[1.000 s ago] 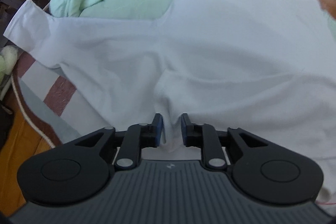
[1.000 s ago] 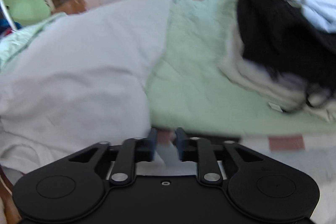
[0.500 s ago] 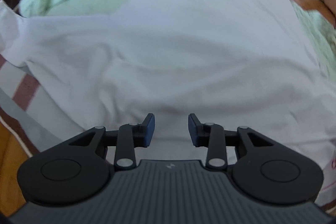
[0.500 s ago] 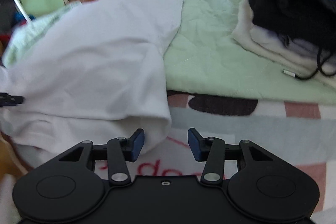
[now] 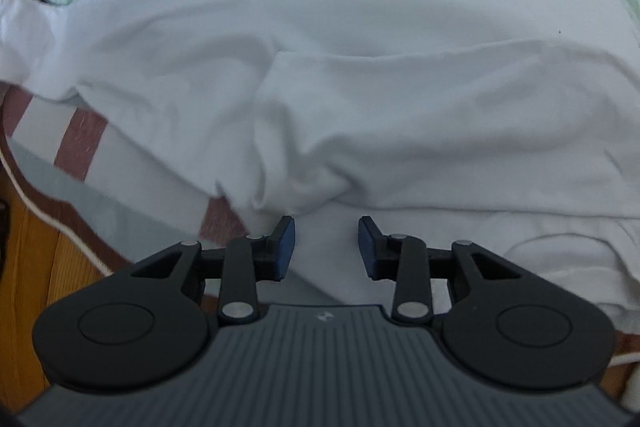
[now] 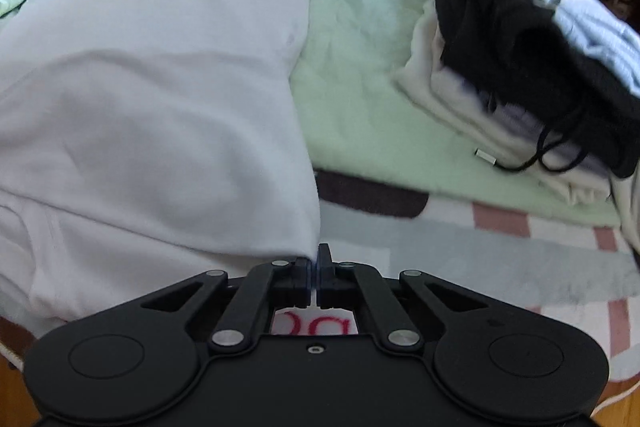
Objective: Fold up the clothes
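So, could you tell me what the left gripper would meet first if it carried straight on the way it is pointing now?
Most likely the white garment. The left gripper points steeply down with open jaws just short of a bunched fold, with flat white fabric under the gap. Depth is hard to judge, so which layer it touches first is uncertain.

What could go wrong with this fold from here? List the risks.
1. The right tongs are shut right at the corner of the white shirt; it is unclear whether any cloth is caught, so the corner may stay behind.
2. The left tongs stand open over bunched folds and may pinch several layers.
3. The folded pile lies close by; swung cloth could disturb it.
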`<state>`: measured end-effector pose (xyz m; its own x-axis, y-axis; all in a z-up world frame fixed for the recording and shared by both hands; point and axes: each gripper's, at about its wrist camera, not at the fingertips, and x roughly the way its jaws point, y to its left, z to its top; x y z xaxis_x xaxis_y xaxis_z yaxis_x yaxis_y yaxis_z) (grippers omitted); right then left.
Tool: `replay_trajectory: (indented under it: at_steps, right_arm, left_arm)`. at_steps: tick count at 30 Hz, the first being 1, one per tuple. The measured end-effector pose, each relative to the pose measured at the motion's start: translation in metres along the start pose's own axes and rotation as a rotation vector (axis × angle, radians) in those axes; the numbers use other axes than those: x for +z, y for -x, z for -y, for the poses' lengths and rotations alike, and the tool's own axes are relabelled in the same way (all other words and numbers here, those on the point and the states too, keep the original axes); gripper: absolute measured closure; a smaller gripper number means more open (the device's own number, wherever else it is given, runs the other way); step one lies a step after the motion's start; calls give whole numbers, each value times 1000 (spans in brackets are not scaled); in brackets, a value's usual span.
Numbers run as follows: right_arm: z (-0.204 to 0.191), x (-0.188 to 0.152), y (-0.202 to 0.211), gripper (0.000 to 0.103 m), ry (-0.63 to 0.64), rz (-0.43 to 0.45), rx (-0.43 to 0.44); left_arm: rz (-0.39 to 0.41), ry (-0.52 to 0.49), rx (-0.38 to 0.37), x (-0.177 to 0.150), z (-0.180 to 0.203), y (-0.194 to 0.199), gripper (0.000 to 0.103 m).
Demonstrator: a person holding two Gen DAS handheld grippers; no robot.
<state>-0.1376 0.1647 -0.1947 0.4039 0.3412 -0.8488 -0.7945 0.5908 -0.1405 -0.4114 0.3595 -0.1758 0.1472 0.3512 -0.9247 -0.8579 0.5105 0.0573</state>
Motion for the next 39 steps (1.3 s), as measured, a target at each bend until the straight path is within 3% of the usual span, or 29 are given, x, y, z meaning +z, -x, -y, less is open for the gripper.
replay_trajectory:
  at_steps: [3, 5, 7, 8, 10, 12, 14, 19, 22, 24, 26, 28, 29, 31, 32, 33, 37, 39]
  right_arm:
    - [1, -2, 5, 101, 27, -30, -26]
    - [7, -4, 7, 91, 38, -63, -48]
    - [12, -6, 14, 90, 9, -108, -84]
    - [13, -4, 24, 91, -3, -105, -56]
    - [9, 4, 47, 91, -32, -74, 26]
    - [-4, 19, 64, 89, -16, -6, 180]
    - [-28, 33, 66, 84, 73, 16, 309]
    - [-97, 56, 59, 77, 270, 43, 503]
    - [-134, 68, 59, 77, 332, 51, 617]
    - [-158, 75, 61, 68, 373, 66, 688]
    - [-174, 68, 65, 60, 460, 130, 637]
    - [-177, 60, 58, 60, 522, 151, 576]
    - [-174, 56, 51, 60, 538, 140, 553]
    - [-171, 53, 41, 60, 527, 108, 539]
    - [-170, 51, 35, 60, 515, 90, 537]
    - [-169, 51, 30, 60, 501, 68, 534]
    - [-164, 46, 14, 59, 488, 6, 494]
    - [-162, 41, 8, 58, 491, -25, 457]
  left_arm:
    - [18, 33, -67, -5, -9, 7, 65]
    - [18, 77, -137, -8, -14, 8, 61]
    - [2, 95, -203, -11, -13, 5, 61]
    - [-13, 70, -199, -13, -8, 2, 62]
    - [-35, -20, -127, -15, 9, -4, 64]
    - [-24, -99, -69, -17, 22, -2, 64]
    - [-27, -93, -62, -17, 22, 0, 62]
    - [8, 127, -112, -8, -32, 2, 62]
    - [47, 234, -87, 5, -68, -6, 63]
    - [74, 303, -125, 11, -83, -7, 63]
    - [100, 324, -179, 16, -84, -6, 62]
    - [132, 279, -194, 22, -75, -8, 51]
    - [153, 256, -188, 22, -67, -10, 43]
    - [179, 194, -183, 27, -58, -21, 43]
    - [188, 159, -182, 29, -54, -27, 57]
    - [197, 124, -180, 32, -51, -33, 99]
    - [342, 11, -58, 34, -37, -11, 98]
    - [408, 0, 101, 35, -31, -1, 92]
